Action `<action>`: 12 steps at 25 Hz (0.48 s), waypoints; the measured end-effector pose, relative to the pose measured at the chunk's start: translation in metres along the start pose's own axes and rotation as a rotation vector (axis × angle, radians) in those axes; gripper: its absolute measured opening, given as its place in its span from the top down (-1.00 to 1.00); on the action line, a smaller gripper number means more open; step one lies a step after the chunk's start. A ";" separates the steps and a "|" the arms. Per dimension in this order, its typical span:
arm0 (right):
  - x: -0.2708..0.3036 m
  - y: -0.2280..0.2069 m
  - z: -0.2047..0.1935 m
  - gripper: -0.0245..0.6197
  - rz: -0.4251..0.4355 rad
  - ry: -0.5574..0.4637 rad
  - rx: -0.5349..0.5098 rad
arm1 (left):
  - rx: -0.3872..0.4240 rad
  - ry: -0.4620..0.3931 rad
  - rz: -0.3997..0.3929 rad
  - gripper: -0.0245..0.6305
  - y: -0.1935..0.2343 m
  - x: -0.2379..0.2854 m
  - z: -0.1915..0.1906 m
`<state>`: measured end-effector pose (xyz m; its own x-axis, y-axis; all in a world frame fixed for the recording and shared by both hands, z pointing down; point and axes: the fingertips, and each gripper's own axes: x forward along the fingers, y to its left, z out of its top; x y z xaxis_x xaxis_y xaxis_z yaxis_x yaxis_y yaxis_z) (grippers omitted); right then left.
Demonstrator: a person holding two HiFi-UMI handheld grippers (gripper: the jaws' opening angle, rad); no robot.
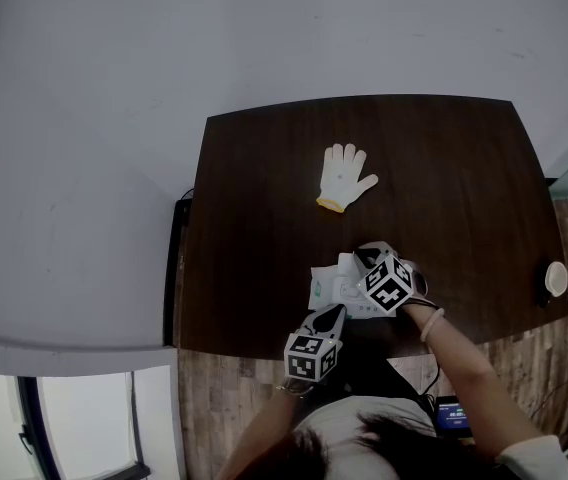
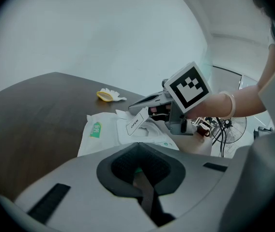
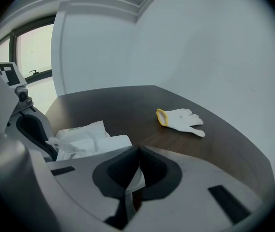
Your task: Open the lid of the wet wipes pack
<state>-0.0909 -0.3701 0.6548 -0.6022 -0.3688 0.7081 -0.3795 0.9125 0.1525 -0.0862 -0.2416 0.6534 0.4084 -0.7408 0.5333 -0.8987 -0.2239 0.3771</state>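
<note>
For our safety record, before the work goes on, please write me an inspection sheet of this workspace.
Surface: dark wooden table, no spill seen.
Job's things: wet wipes pack lies flat near the front edge; its lid tab, marked OPEN, is raised off the pack.
Clutter: white glove with a yellow cuff lies farther back, apart from the pack; small white cup-like thing at the right edge.
Grippers: left claw shut on the pack's near edge; right claw shut on the lid tab.
Cables: cables hang beside the person, off the table.
Surroundings: white wall, wooden floor, fan beyond the table.
</note>
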 end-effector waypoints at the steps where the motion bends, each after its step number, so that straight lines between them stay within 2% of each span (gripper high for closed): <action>1: 0.001 0.000 -0.001 0.89 0.000 0.001 0.008 | 0.002 0.001 -0.001 0.87 0.000 0.000 0.000; 7: 0.001 -0.004 0.000 0.89 0.014 -0.036 0.138 | -0.008 -0.006 -0.009 0.87 0.000 -0.001 0.001; 12: -0.008 -0.004 0.010 0.89 -0.011 -0.072 0.116 | -0.003 -0.008 -0.018 0.87 -0.001 -0.004 0.005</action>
<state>-0.0915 -0.3726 0.6412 -0.6450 -0.3940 0.6548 -0.4624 0.8834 0.0762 -0.0875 -0.2411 0.6470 0.4235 -0.7417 0.5201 -0.8905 -0.2355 0.3892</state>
